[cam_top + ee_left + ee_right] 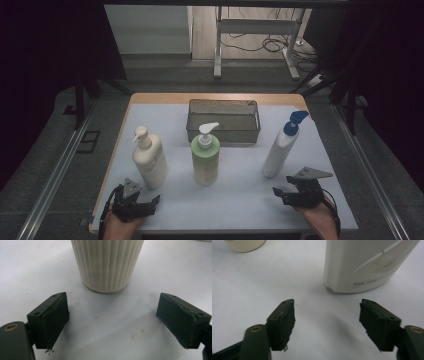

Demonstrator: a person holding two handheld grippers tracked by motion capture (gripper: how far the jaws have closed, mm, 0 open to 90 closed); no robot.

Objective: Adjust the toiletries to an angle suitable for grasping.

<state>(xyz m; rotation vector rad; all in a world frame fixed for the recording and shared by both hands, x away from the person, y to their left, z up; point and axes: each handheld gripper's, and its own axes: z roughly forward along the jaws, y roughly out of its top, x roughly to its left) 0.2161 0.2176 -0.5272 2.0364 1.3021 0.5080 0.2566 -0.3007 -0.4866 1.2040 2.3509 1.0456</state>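
In the high view, three pump bottles stood upright outside the mesh basket (223,121), so nothing looked packed yet. In the left gripper view, the left gripper (113,321) had its jaws apart, the cream ribbed bottle (107,263) just beyond them. In the right gripper view, the right gripper (327,325) was spread too, the white bottle (364,265) ahead, ungrasped

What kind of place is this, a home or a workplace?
Probably a lab or test workspace, not a home. The table stands between dark curtains, loose cables lie on the floor behind it, and three pump bottles stand in a tidy row before a metal basket.
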